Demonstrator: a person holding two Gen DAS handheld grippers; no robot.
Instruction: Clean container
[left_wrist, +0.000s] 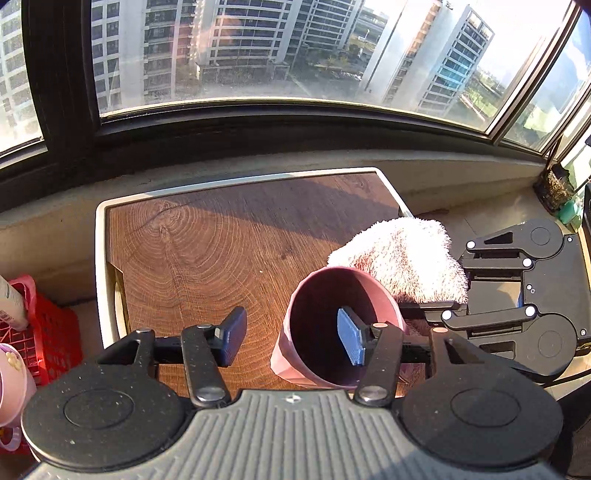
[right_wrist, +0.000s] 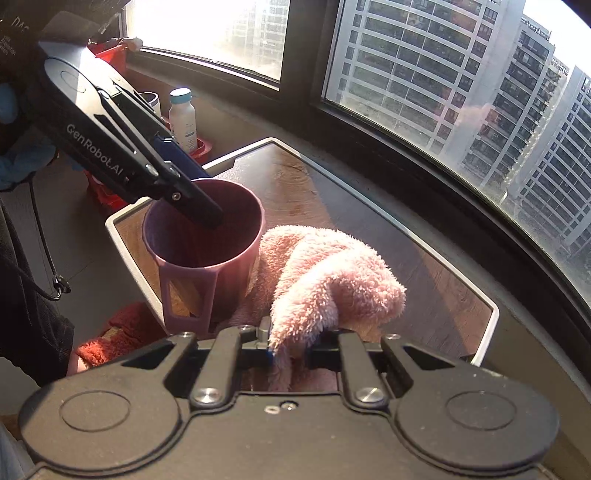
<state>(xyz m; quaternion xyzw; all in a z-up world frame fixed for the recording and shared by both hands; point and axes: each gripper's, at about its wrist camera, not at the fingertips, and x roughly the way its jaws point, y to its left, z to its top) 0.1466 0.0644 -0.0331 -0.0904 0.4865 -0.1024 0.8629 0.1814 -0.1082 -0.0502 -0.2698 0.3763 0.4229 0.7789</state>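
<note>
Cup: your pink cup (left_wrist: 338, 328) stands upright on the wooden worktop (left_wrist: 221, 251), near the front right side. It has a handle (right_wrist: 188, 295) with holes in it, and the inside looks dark.

Left tongs: your left tongs (left_wrist: 291, 339) are spread wide. 1 finger (left_wrist: 351, 341) is down inside the cup. The other finger (left_wrist: 231, 336) is outside, well off to the left over the wood. They are not pinching the cup wall.

Right tongs: your right tongs (right_wrist: 290, 345) are pressed together on the fluffy pink cloth (right_wrist: 328, 280). The cloth puffs up in a big lump just past them.

Cloth and cup: the cloth sits right beside the cup and touches its side.

Worktop: it has a pale rim (left_wrist: 101, 258) and sits under a big window (left_wrist: 258, 51) with tall buildings outside.

Other things: a red basket (left_wrist: 48, 328) is off to the left of the worktop. A white bottle (right_wrist: 183, 120) with a blue cap stands near it.
</note>
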